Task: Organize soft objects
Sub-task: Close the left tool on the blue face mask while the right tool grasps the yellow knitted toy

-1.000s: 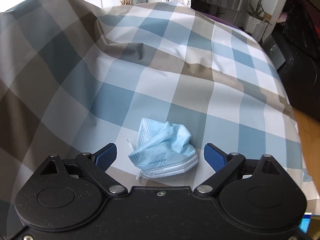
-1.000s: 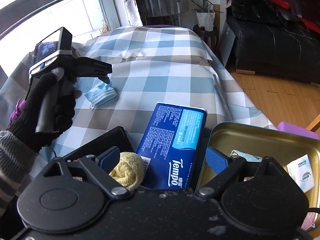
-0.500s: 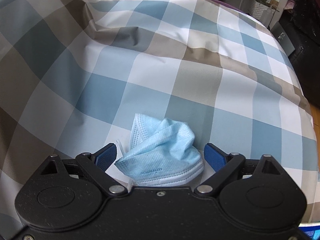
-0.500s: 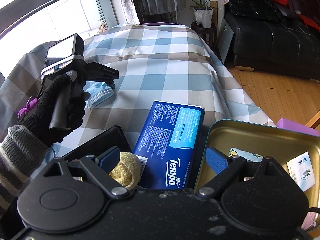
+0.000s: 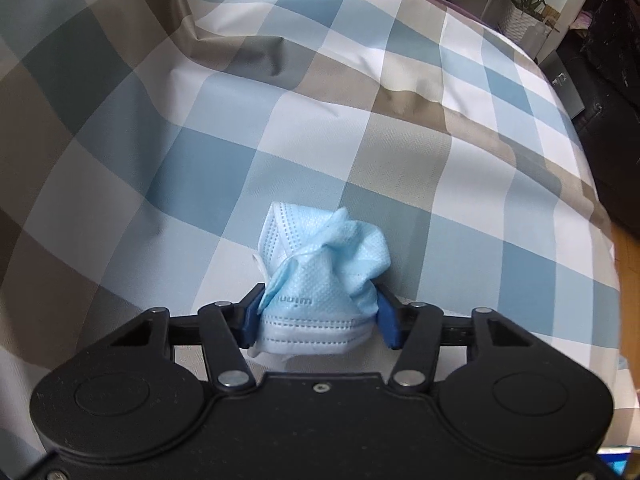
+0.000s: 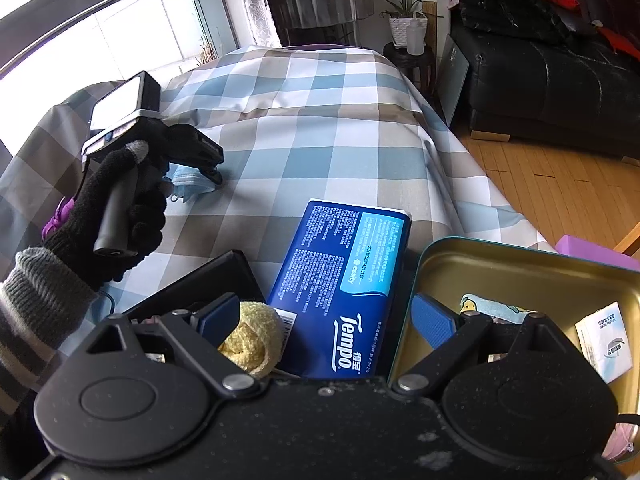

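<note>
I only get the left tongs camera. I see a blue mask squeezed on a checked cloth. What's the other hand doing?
Observer: The right tongs are open and holding nothing.
Operator: What's in front of them?
Observer: A blue tissue pack lying on the checked cloth.
Operator: Anything soft nearby?
Observer: A yellow fluffy cloth, beside the tissue pack.
Operator: Where could my mask go?
Observer: Maybe the gold tin to the right; it already holds a small white packet.
</note>
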Motion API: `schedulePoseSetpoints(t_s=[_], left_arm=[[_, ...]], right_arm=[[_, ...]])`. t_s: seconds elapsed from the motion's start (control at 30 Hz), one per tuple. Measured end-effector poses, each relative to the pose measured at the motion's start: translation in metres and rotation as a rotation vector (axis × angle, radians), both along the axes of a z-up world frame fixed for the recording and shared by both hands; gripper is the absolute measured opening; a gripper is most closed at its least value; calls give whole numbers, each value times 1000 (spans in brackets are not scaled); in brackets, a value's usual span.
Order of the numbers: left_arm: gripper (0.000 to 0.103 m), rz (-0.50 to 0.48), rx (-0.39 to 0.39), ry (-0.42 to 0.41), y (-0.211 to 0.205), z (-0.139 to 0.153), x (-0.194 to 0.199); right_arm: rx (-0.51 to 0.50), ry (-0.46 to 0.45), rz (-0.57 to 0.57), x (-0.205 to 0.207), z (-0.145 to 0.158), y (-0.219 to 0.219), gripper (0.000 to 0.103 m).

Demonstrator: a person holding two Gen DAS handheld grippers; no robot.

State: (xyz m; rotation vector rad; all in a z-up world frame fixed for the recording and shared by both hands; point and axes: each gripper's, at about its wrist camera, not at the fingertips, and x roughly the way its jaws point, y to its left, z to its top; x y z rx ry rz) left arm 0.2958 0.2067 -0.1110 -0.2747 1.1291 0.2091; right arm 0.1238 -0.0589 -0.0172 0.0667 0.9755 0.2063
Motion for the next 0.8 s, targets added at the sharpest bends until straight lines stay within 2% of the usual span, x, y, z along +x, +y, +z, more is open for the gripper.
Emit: schedulePoseSetpoints(t_s=[0.23,0.43,0.63,0.7,0.8], left_arm=[[53,7,39,-73,6,31,-51],[53,74,15,-98,27,49,-98],[53,85,117,-131,33,47,-112],[53,81,119,-133,34,43,-112],[53,70,79,-128,36,36,-111]], right_arm=[[17,3,73,-5,-2,10,94],[6,-32,190,-14,1,34,98],[-75,-55,266,-21,-3,61,100],[-94,-48,280,-20,-6,67,100],[-120,-35,298,-19,-11,76,100]])
